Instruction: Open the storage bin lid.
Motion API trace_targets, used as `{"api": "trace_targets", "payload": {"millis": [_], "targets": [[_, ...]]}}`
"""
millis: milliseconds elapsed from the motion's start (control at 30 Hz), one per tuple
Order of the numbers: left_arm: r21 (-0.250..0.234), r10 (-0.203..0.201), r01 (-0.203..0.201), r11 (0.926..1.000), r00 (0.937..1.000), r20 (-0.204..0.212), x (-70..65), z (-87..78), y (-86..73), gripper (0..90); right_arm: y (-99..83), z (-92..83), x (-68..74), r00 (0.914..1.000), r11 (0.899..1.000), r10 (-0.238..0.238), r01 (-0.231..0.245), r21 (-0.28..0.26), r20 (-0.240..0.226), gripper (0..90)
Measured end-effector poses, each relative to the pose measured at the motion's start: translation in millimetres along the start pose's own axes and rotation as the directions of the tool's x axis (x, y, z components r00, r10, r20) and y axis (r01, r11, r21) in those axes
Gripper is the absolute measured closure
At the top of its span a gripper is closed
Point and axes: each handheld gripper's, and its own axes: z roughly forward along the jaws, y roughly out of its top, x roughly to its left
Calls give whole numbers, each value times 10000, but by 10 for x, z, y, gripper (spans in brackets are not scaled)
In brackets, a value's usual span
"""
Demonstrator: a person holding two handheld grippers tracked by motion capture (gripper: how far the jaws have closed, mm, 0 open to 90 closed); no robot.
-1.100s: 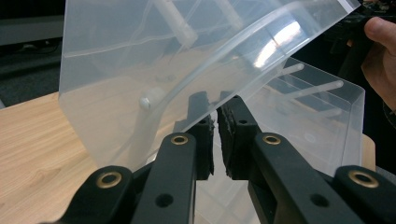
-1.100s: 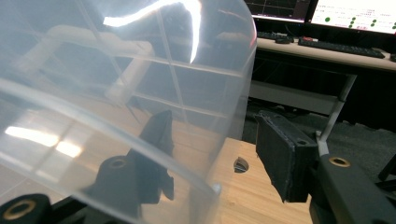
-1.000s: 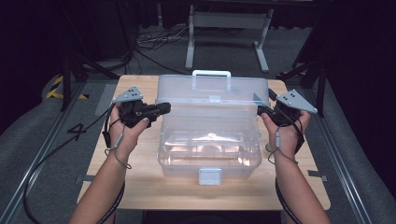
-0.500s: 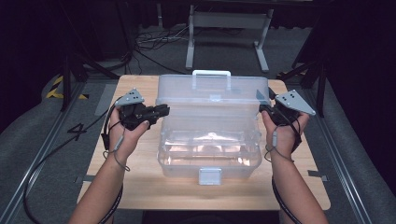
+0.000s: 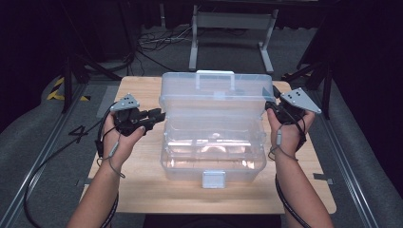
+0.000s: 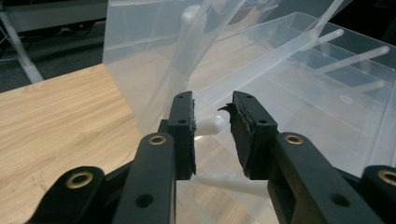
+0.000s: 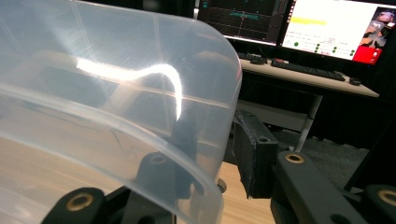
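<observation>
A clear plastic toolbox [image 5: 214, 152] stands open on the wooden table [image 5: 142, 190], its lid [image 5: 211, 95] raised at the back. My left gripper [image 5: 159, 115] is at the box's left side. Its jaws [image 6: 213, 121] have just been opening and stand apart around a white plastic peg [image 6: 208, 126] of the box, with a gap at the right pad. My right gripper [image 5: 270, 107] is at the lid's right end. Its jaws have just been closing, and the lid's curved edge [image 7: 140, 93] sits between them [image 7: 212, 135], the right pad against it.
The box's white latch [image 5: 213, 179] faces the table's front edge. A handle [image 5: 215, 73] tops the lid. A metal stand [image 5: 228, 28] and floor cables lie beyond the table. Monitors [image 7: 336, 28] on a desk stand to the right.
The left gripper's jaws have spread slightly at the box's left side. The right gripper's jaws have narrowed on the lid's end. Box and hands have hardly shifted.
</observation>
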Motion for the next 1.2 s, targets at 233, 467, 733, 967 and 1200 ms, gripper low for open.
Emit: {"api": "trace_targets", "payload": {"millis": [233,467,733,967,1200], "targets": [[10,-192,192,9998,9994,-291,55,-82,-56,695,23,30,-28,9999,9999,133,-133,-20,40,748],[67,-270,274,9996,9978,-599,96,-127,-105,693,43,52,-58,9998,9998,188,-188,13,-55,757],[-17,-470,471,9989,9943,-960,155,-159,-177,633,58,97,-82,9997,9997,229,-228,65,-114,756],[-80,-521,515,9986,9907,-1254,205,-218,-261,571,78,167,-111,9993,9994,310,-308,134,-195,756],[7,-689,699,9976,9850,-1580,231,-322,-354,578,96,240,-137,9992,9993,329,-325,166,-227,757]]}}
